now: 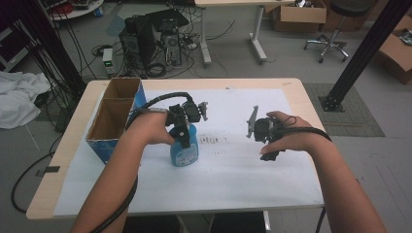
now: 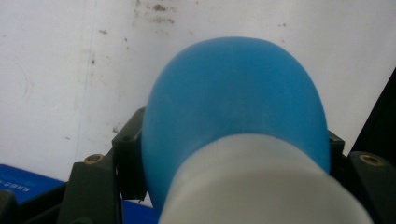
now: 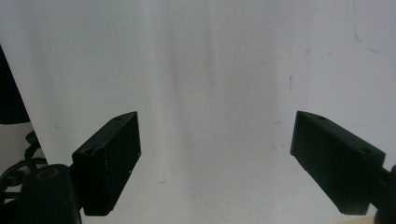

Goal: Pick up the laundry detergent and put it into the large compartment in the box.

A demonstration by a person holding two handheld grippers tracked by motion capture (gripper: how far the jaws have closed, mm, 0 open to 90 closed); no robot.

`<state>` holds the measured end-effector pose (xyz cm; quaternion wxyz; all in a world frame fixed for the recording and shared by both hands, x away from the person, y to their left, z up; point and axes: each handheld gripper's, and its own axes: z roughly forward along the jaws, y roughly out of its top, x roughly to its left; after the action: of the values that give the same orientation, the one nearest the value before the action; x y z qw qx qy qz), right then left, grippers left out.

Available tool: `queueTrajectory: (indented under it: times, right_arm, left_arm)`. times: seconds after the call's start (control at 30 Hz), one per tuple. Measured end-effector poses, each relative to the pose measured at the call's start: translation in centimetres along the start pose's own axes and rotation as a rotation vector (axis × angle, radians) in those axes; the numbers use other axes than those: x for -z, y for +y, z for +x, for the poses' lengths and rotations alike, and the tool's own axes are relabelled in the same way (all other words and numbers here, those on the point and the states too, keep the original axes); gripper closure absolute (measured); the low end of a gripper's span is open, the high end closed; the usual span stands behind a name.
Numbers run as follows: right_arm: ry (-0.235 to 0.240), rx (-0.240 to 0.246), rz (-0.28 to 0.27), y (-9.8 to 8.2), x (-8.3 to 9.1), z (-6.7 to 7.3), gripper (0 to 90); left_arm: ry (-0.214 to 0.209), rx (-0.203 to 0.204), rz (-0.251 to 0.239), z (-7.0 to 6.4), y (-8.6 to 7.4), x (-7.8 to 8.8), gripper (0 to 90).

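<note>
The left gripper (image 1: 186, 130) grips a blue bottle (image 1: 184, 149) from above, its jaws pressed to both sides of the bottle near its white neck (image 2: 261, 186). The bottle stands upright on the white sheet (image 1: 233, 170), just beside the open cardboard box (image 1: 114, 119). The right gripper (image 3: 215, 161) hovers well apart over bare sheet, jaws wide with nothing between them.
</note>
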<state>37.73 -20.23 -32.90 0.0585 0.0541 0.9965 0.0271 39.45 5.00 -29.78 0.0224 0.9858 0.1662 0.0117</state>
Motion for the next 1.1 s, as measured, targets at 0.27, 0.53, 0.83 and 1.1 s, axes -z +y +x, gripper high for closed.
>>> queueTrajectory:
  times: [0.27,0.53,0.83,1.1]
  right_arm:
    - [0.004,-0.002,0.002,0.2,-0.4,-0.1,16.2]
    - [0.009,-0.001,0.006,0.2,-0.6,-0.2,16.2]
    - [0.005,-0.003,0.005,0.0,-0.5,-0.1,16.2]
    - [0.004,-0.007,-0.002,-0.2,-0.2,0.1,16.2]
  left_arm:
    - [0.000,0.008,0.013,-0.1,0.1,0.0,39.3]
    - [0.006,0.009,0.022,-0.1,0.2,0.0,39.8]
    - [0.004,0.002,0.037,-0.6,0.8,0.3,40.0]
    - [-0.008,0.012,0.029,-1.2,0.8,3.0,40.0]
